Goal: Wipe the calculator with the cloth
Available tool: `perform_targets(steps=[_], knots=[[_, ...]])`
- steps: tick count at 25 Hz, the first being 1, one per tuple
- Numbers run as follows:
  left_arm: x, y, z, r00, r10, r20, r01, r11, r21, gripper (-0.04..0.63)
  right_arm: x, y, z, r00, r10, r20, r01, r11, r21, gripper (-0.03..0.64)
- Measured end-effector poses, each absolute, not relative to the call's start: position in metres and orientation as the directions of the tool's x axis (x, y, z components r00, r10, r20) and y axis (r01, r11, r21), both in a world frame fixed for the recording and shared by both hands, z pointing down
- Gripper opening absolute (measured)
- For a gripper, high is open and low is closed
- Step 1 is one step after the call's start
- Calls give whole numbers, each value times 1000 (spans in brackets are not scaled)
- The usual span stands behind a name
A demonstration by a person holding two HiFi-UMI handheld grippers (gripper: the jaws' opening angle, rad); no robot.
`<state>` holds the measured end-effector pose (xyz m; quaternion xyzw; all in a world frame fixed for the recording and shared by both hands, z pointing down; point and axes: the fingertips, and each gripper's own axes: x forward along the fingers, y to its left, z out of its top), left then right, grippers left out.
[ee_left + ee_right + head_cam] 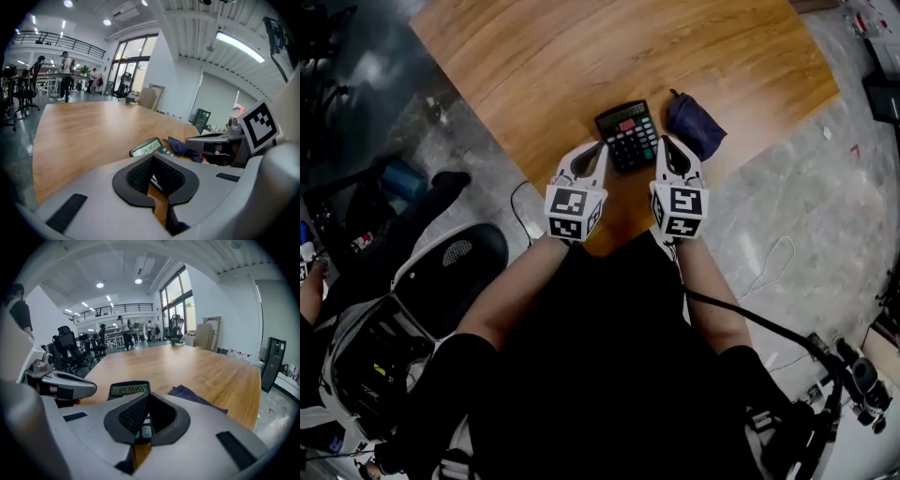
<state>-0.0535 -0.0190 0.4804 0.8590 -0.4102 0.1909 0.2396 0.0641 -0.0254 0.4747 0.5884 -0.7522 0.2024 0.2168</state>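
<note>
Where calculator (626, 135) sits beside cloth (694, 124), display (129, 389) shows digits, roughly 1241454557.

desk (581, 56): wood-grain top, smooth, with a soft sheen where light is caught ahead of the fingers (579, 165).
calculator (628, 134): black plastic case, matt; plastic keys and a glossy display strip, just beyond the fingertips.
cloth (694, 124): dark blue fabric, soft, crumpled and matt, ahead of the right fingers.
left gripper (601, 147): pale grey hard plastic, smooth, faintly shiny.
right gripper (664, 142): the same pale grey plastic; printed matt marker faces.
finger pads (140, 176): black, finely ribbed, matt, rubber-like.
floor (787, 216): grey, mottled, stone-like, slightly glossy.
</note>
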Motion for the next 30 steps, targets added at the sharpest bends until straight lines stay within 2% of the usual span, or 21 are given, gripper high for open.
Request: perform_targets(steps=[5, 12, 20, 25, 28, 30], knots=[[-50, -20, 511, 573, -574, 585, -807, -520, 280, 6, 68, -39, 508, -249, -742, 622, -961, 267, -67, 14], [-51, -16, 527, 578, -549, 603, -809, -484, 335, 10, 67, -41, 533, -265, -694, 670, -955, 287, -80, 14], [-50, -8, 535, 637, -495, 591, -770, -441, 460, 103, 67, -42, 538, -266, -681, 682, -952, 299, -73, 14], [-45, -1, 537, 683, -459, 567, -729, -393, 560, 126, 85, -43, 550, -216, -662, 718, -966, 250, -60, 14], [-47, -4, 538, 679, -465, 568, -733, -375, 568, 126, 92, -46, 540, -206, -712, 672, -970, 238, -45, 14], [-50, -5, 538, 675, -466, 571, -736, -375, 564, 126, 85, -47, 529, -252, -725, 640, -962, 259, -85, 14]])
